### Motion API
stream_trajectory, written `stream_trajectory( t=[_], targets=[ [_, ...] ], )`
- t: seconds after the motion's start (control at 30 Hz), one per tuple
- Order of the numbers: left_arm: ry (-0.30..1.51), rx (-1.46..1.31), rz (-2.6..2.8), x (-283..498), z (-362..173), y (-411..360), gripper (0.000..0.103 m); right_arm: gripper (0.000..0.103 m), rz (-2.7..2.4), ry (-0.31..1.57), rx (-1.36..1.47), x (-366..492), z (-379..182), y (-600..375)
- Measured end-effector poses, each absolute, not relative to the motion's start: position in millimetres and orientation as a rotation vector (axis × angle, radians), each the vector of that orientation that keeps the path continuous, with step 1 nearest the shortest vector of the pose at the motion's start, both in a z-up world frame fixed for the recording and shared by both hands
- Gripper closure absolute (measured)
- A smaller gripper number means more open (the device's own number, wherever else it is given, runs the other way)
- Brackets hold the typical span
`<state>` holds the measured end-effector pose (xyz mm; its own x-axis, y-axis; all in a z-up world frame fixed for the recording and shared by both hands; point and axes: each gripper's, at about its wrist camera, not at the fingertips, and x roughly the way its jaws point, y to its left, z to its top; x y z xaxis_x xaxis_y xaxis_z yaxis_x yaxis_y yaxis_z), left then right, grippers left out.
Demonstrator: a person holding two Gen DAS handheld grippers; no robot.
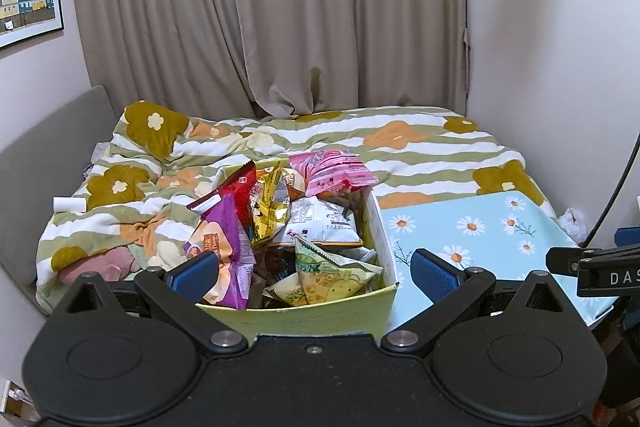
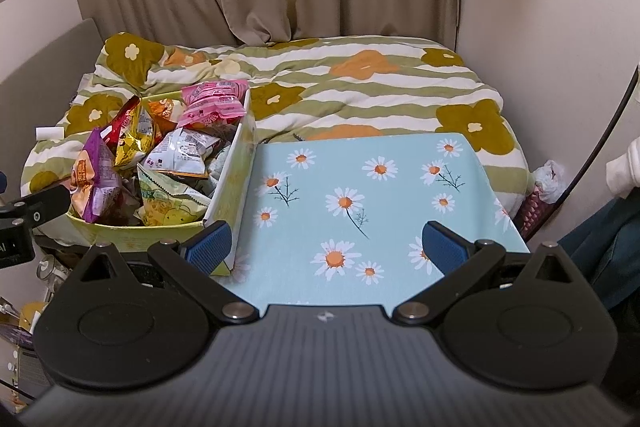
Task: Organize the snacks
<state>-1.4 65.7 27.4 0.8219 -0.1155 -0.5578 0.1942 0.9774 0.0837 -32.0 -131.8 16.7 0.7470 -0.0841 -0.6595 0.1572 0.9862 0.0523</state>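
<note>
Left gripper: jaws spread wide, nothing between them. Its blue-padded fingers hover at the near end of the snack box, one pad in front of the purple packet, the other over the table surface beside the box wall.

Right gripper: jaws spread wide, nothing held. It hangs above the table, with its left pad close to the box's near corner and its right pad over the daisy-print covering.

Snack box: a pale green carton, open at the top, standing on the left part of the table. It is filled above its rim with loose snack packets. Identifiable contents:
- purple packet at the near left;
- red packet and yellow packet behind it;
- pink packet at the far end, topmost;
- white packet in the middle;
- green-and-yellow packet at the near right.

The table covering to the right of the box carries no packets. Behind the table lies a bed with a flower-and-stripe duvet; beige curtains hang behind it.
</note>
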Motion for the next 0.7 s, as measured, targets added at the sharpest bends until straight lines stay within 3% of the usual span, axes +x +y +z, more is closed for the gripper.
stream_trajectory(
  t=[0.7],
  targets=[
    [0.569, 0.150, -0.124, -0.5, 26.9, 70.3, 0.000, 0.000, -0.128, 0.721, 0.114, -30.3, 17.6, -127.6]
  ],
)
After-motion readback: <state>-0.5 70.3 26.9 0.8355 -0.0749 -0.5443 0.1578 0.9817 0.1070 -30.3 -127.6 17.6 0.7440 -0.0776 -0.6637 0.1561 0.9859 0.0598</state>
